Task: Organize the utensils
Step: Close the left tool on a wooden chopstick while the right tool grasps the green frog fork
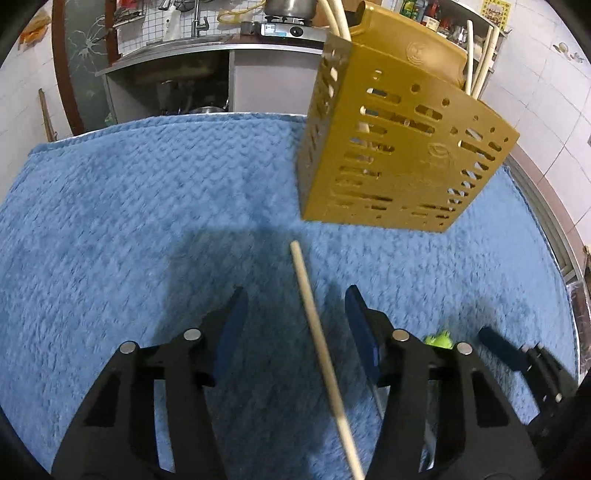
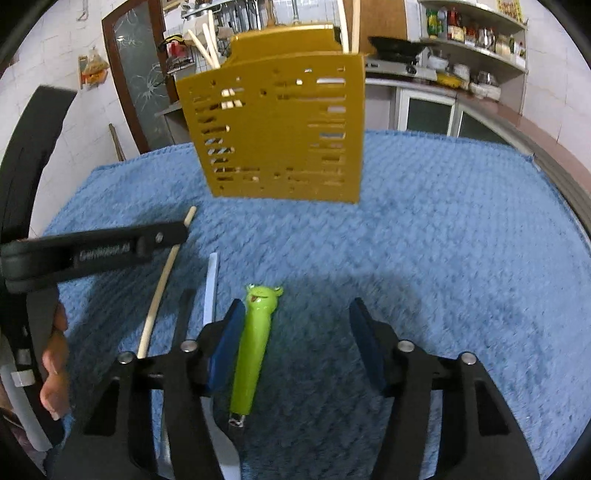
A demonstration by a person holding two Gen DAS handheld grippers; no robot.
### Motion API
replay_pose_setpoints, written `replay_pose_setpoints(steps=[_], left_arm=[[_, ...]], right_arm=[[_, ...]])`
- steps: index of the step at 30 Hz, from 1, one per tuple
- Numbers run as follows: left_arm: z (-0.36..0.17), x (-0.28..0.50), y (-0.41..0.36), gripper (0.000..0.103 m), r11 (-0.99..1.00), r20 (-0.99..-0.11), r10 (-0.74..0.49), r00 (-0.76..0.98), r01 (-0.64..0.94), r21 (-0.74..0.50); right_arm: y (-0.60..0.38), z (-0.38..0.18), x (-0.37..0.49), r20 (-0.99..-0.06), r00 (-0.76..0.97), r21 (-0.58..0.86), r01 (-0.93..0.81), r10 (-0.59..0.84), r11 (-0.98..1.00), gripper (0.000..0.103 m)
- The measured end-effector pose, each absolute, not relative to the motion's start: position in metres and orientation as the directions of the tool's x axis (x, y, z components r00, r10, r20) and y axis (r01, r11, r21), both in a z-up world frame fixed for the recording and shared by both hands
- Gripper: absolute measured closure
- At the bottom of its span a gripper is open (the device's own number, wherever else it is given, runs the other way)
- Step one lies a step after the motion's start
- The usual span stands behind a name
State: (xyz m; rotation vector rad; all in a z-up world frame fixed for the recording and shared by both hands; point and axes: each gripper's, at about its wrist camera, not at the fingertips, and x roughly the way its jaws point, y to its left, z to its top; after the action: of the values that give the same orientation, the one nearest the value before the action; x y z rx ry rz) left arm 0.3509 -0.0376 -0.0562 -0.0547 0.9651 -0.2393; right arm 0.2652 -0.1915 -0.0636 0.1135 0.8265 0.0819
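While both grippers are angled down over the blue towel [image 1: 110,221] covering the bench, neither has anything clamped. Left gripper [image 1: 295,317]: jaws apart, a pale chopstick [image 1: 314,325] lying on the towel in the gap between them, clear of both pads. It runs from just short of the holder's base back toward the near edge, beneath the gripper. Right gripper [image 2: 297,328]: jaws apart, a green frog-handled utensil [image 2: 255,339] lying on the towel just beside the left pad [image 2: 225,347]; contact with that pad cannot be told. Its frog head points toward the holder, its metal end toward the near edge.

Gold slotted utensil holder [image 1: 399,147] stands upright near the far edge of the towel, with several pale chopsticks [image 1: 480,62] sticking out of its top.

In the right wrist view, a white-handled utensil [image 2: 211,288] lies between the chopstick and the frog handle; it passes under the right gripper's left finger. The left gripper's black body crosses over the chopstick there, hiding part of it. A hand [image 2: 55,369] grips that tool at the left margin.

Beyond the far edge: kitchen counter, gas stove [image 1: 284,29], shelves with jars [image 2: 476,33].
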Motion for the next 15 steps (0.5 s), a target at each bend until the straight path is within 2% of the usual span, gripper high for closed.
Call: replay_pose_setpoints(steps=[2,4,6,10,13,15], left_arm=[[-0.059,0.357,-0.041,0.066,0.969,-0.819,-0.240,0.521,0.183,-0.167],[-0.063,0.361,-0.045,0.072,0.968,-0.827,-0.244,0.507,0.186,-0.171],[-0.064,0.365,-0.048,0.075,0.970,-0.829,-0.234,0.508,0.186,-0.159],[-0.065,0.372,-0.052,0.084,0.973,-0.837,-0.217,0.502,0.183,-0.142],[-0.064,0.378,-0.054,0.086,0.973,-0.843,-0.209,0.495,0.188,-0.131],[-0.063,0.380,-0.057,0.089,0.976,-0.847,-0.194,0.495,0.187,-0.114]], right_arm=[[-0.190,-0.064,0.266,-0.732,0.670,0.137,-0.035,0.125,0.990,0.051],[-0.188,-0.066,0.268,-0.737,0.662,0.149,-0.041,0.139,0.988,0.058],[-0.186,-0.067,0.270,-0.743,0.652,0.160,-0.045,0.150,0.986,0.065],[-0.184,-0.067,0.272,-0.746,0.649,0.155,-0.051,0.151,0.987,0.069],[-0.181,-0.067,0.273,-0.749,0.646,0.153,-0.052,0.150,0.987,0.074],[-0.179,-0.067,0.272,-0.752,0.645,0.139,-0.049,0.138,0.989,0.081]])
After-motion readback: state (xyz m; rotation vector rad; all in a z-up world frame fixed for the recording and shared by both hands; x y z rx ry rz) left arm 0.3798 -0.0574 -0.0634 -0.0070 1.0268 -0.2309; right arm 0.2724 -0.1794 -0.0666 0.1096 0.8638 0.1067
